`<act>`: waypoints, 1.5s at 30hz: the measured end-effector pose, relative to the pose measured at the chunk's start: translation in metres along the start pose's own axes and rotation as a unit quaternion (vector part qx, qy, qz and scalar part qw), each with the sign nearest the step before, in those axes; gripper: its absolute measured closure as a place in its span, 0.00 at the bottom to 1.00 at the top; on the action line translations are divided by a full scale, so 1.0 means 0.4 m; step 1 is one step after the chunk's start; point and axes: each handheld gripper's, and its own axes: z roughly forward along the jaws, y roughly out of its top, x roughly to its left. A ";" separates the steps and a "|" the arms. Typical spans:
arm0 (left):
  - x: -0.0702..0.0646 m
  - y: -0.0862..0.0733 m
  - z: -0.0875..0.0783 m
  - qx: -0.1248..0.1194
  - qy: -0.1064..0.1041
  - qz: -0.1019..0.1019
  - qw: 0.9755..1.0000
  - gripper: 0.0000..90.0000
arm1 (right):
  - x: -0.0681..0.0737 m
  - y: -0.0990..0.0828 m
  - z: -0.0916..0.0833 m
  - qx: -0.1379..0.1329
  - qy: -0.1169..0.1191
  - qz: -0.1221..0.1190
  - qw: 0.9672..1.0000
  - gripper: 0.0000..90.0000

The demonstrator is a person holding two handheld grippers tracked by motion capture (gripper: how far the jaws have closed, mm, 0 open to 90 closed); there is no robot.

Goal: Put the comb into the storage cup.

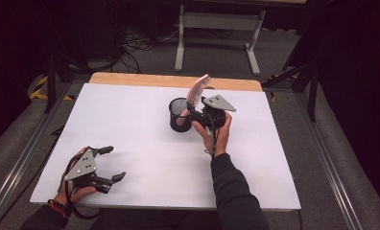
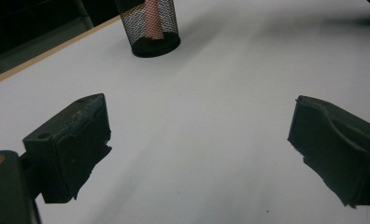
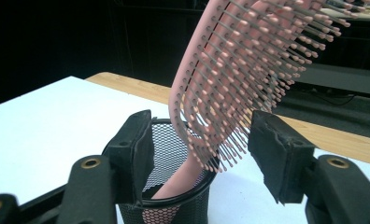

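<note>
The left hand-held gripper (image 1: 107, 164) rests idle on the worktop (image 1: 145, 139), jaws spread and empty. The right hand-held gripper (image 3: 202, 140) stands released around the pink hairbrush (image 3: 248, 70), whose handle sits in the black mesh cup (image 3: 174, 205) just before it. Placement looks done; next, withdrawing without tipping the cup.

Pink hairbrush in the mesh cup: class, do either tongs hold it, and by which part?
Neither. The pink hairbrush stands handle-down in the mesh cup; the right tongs flank its bristle head, pads apart. The left tongs are open over the table.
</note>
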 end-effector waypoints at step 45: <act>-0.001 0.001 -0.001 -0.002 0.001 0.000 1.000 0.07 | 0.021 0.040 -0.073 -0.025 -0.004 -0.062 0.998 0.33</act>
